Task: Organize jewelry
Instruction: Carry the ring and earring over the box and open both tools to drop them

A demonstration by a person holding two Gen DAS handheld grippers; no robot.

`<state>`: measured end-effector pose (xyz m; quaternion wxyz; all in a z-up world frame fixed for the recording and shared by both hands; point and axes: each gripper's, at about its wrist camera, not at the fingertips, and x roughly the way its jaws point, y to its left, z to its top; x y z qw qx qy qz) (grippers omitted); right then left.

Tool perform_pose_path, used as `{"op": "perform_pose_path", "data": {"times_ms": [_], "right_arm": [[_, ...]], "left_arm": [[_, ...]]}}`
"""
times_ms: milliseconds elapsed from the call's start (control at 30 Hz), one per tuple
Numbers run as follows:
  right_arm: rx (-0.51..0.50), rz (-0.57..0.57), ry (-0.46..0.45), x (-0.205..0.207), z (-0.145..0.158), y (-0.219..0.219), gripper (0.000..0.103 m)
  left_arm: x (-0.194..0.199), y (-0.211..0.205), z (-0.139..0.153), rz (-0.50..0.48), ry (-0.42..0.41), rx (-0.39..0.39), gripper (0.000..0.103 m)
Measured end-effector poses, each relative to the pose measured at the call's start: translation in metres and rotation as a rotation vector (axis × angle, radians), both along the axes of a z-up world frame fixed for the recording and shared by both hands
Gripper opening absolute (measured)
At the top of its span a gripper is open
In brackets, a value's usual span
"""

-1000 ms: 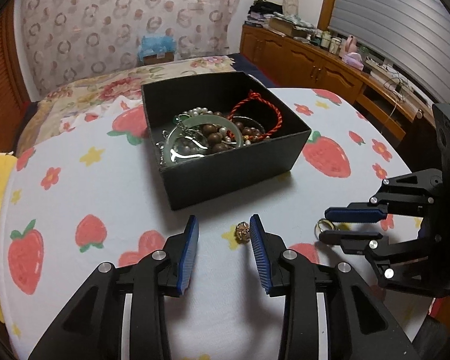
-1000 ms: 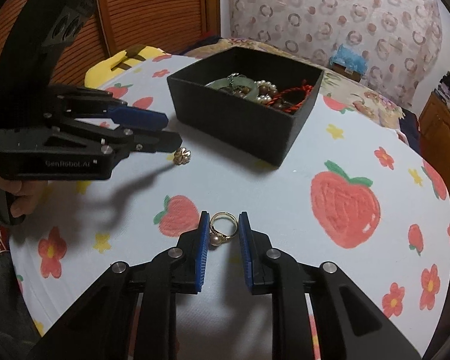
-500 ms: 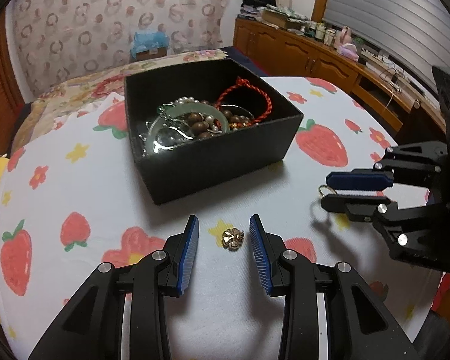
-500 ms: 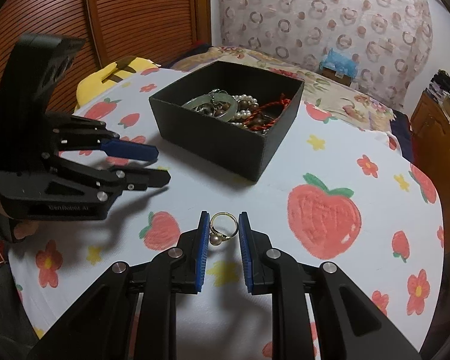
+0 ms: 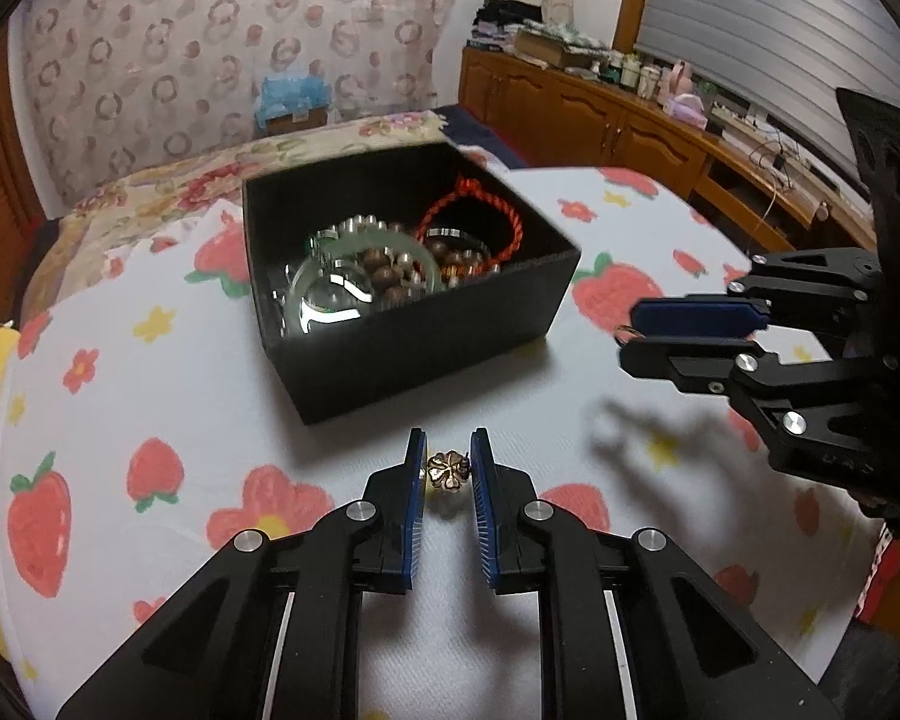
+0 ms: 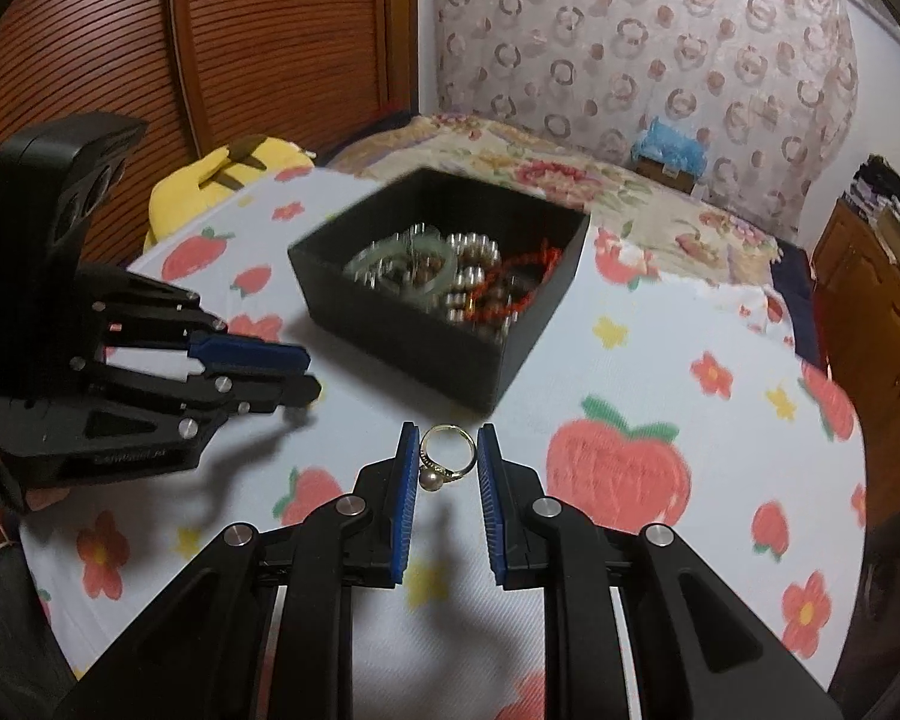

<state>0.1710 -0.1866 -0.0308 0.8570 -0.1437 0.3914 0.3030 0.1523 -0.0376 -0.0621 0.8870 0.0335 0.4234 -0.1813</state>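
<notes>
A black open box point(image 5: 426, 336) with bracelets and beads inside stands on the strawberry tablecloth; it also shows in the right wrist view point(image 6: 426, 336). My left gripper point(image 5: 447, 471) is shut on a small gold flower earring point(image 5: 447, 471), held above the cloth in front of the box. My right gripper point(image 6: 448, 457) is shut on a gold ring with a pearl point(image 6: 444, 457), also in the air near the box. The right gripper shows at the right of the left wrist view point(image 5: 627, 339), the left gripper at the left of the right wrist view point(image 6: 312, 372).
The round table point(image 5: 150, 372) has a white cloth with strawberries and flowers. A yellow plush point(image 6: 234, 171) lies at its far left edge. A bed point(image 5: 168, 180) lies behind the table, wooden cabinets point(image 5: 600, 120) at the right.
My left gripper has closed on the flower earring and lifted it off the cloth. My right gripper has risen with the ring and come nearer the box.
</notes>
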Motion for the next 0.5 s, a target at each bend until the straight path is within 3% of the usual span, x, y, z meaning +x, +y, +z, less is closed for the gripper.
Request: {"op": "perform_pose_path", "data": {"times_ms": [267,500], "right_arm": [[0.068,0.007,-0.068,0.028,0.033,0.010,0.022],[0.100,0.000,-0.047,0.053,0.030,0.020,0.022]], "left_arm": [[0.007,0.002,0.026,0.012,-0.066,-0.006,0.014],[0.015,0.006,0.048,0.029,-0.116,-0.014,0.014]]}}
